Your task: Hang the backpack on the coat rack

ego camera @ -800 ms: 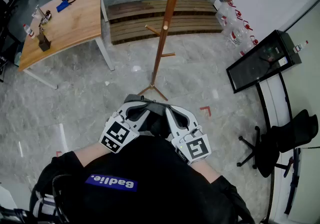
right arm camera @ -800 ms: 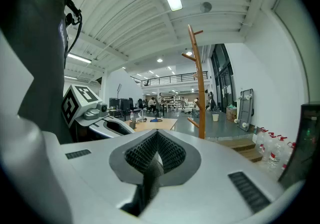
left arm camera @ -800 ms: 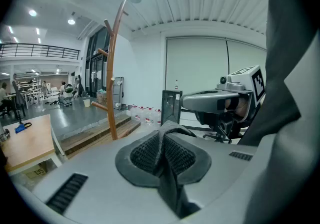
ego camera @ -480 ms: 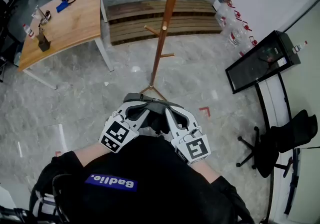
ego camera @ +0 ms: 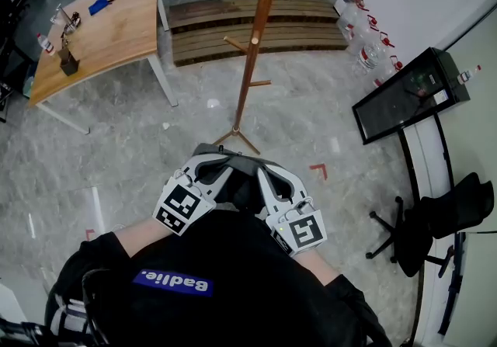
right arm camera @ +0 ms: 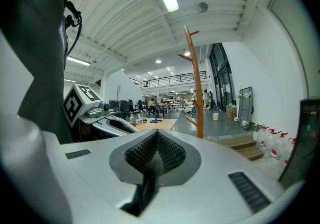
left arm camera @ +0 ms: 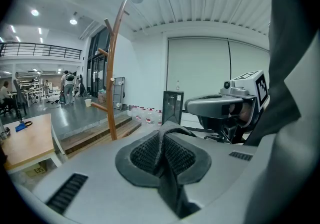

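The black backpack (ego camera: 225, 283) with a blue label hangs close in front of the person, filling the bottom of the head view. Its grey top strap (ego camera: 227, 155) runs between the two grippers. My left gripper (ego camera: 200, 167) is shut on the strap's left end, and the dark webbing (left arm camera: 169, 140) shows pinched between its pads. My right gripper (ego camera: 265, 176) is shut on the right end, with a fold of strap (right arm camera: 150, 165) between its pads. The wooden coat rack (ego camera: 256, 50) stands on the floor just beyond the grippers; its pole (left arm camera: 112, 82) (right arm camera: 196, 87) rises ahead in both gripper views.
A wooden table (ego camera: 101, 27) stands at the far left and low wooden steps (ego camera: 256, 23) lie behind the rack. Water bottles (ego camera: 369, 46), a black screen on a stand (ego camera: 408, 93) and an office chair (ego camera: 443, 217) line the right wall. Distant people (left arm camera: 67, 85) stand in the hall.
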Action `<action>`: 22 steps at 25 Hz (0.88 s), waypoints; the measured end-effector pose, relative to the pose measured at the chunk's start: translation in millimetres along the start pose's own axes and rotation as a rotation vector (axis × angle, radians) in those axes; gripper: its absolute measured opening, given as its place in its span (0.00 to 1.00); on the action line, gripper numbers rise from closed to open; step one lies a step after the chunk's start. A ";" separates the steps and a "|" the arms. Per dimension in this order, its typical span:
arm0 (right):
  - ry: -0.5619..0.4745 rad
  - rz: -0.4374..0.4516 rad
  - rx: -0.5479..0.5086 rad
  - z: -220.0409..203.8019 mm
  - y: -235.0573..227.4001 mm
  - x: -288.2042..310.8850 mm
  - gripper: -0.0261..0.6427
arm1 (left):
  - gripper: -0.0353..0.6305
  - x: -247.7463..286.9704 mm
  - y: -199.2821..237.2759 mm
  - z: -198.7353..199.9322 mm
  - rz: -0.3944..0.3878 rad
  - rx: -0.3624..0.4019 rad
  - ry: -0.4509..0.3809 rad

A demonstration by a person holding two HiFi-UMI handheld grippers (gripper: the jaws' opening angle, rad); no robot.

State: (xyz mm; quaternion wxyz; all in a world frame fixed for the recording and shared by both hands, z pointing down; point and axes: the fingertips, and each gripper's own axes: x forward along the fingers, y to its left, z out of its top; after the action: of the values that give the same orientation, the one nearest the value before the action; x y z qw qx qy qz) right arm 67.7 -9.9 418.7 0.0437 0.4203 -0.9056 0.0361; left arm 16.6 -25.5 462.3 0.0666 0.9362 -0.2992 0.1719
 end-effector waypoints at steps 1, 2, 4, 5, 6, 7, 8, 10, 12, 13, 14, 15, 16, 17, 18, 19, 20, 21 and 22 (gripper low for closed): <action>0.010 0.001 0.007 -2.0 -1.8 -0.7 0.05 | 0.11 1.8 1.0 2.1 0.004 0.001 -0.001; 0.017 0.003 0.012 -3.4 -4.1 -1.8 0.05 | 0.11 3.7 2.2 4.7 0.010 0.004 -0.003; 0.009 0.004 0.019 -3.0 -11.4 -6.1 0.05 | 0.11 7.9 5.7 13.2 0.031 0.019 -0.013; -0.004 0.004 0.020 -0.6 -16.2 -9.6 0.05 | 0.11 9.8 8.1 19.7 0.046 0.033 -0.022; -0.026 0.005 0.020 3.6 -21.1 -13.9 0.05 | 0.11 11.2 11.3 27.4 0.065 0.049 -0.033; -0.056 0.007 0.018 9.4 -25.2 -18.3 0.05 | 0.11 11.9 15.2 35.7 0.085 0.065 -0.046; -0.092 0.012 0.016 16.3 -28.0 -21.9 0.05 | 0.11 12.3 20.1 44.2 0.105 0.079 -0.060; -0.145 0.027 0.008 26.1 -31.8 -25.6 0.05 | 0.11 13.7 31.4 61.1 0.141 0.106 -0.088; -0.149 0.040 0.007 25.9 -35.5 -25.7 0.05 | 0.11 18.3 42.9 77.9 0.170 0.135 -0.110; -0.140 0.042 0.011 23.8 -37.6 -24.6 0.05 | 0.11 21.4 49.1 85.9 0.180 0.148 -0.118; -0.130 0.042 0.013 21.6 -39.1 -22.8 0.05 | 0.11 24.6 55.9 93.6 0.187 0.161 -0.124; -0.117 0.040 0.012 19.4 -40.2 -20.5 0.05 | 0.11 27.9 63.4 101.0 0.189 0.175 -0.130; -0.102 0.035 0.007 17.1 -41.4 -17.7 0.05 | 0.11 31.4 71.3 108.1 0.186 0.191 -0.135; -0.090 0.026 0.002 15.7 -43.0 -14.0 0.05 | 0.11 35.2 79.6 115.0 0.180 0.207 -0.139; -0.086 0.017 0.000 15.7 -44.9 -9.2 0.05 | 0.11 39.4 88.2 121.4 0.170 0.221 -0.142; -0.082 0.007 0.001 16.3 -46.8 -3.5 0.05 | 0.11 44.1 97.0 127.3 0.159 0.234 -0.143; -0.077 -0.003 0.002 16.7 -48.4 2.6 0.05 | 0.11 49.2 105.5 132.3 0.146 0.245 -0.142; -0.071 -0.014 0.002 17.4 -49.3 9.0 0.05 | 0.11 54.5 113.6 136.5 0.133 0.255 -0.140; -0.066 -0.026 -0.001 18.8 -49.7 16.1 0.05 | 0.11 59.9 121.3 139.9 0.118 0.263 -0.137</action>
State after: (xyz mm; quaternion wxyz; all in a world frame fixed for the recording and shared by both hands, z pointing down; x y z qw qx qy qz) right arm 94.4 -56.0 403.2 0.0143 0.4329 -0.9011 0.0212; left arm 30.9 -188.0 356.2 -0.0872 0.9273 -0.3323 0.1489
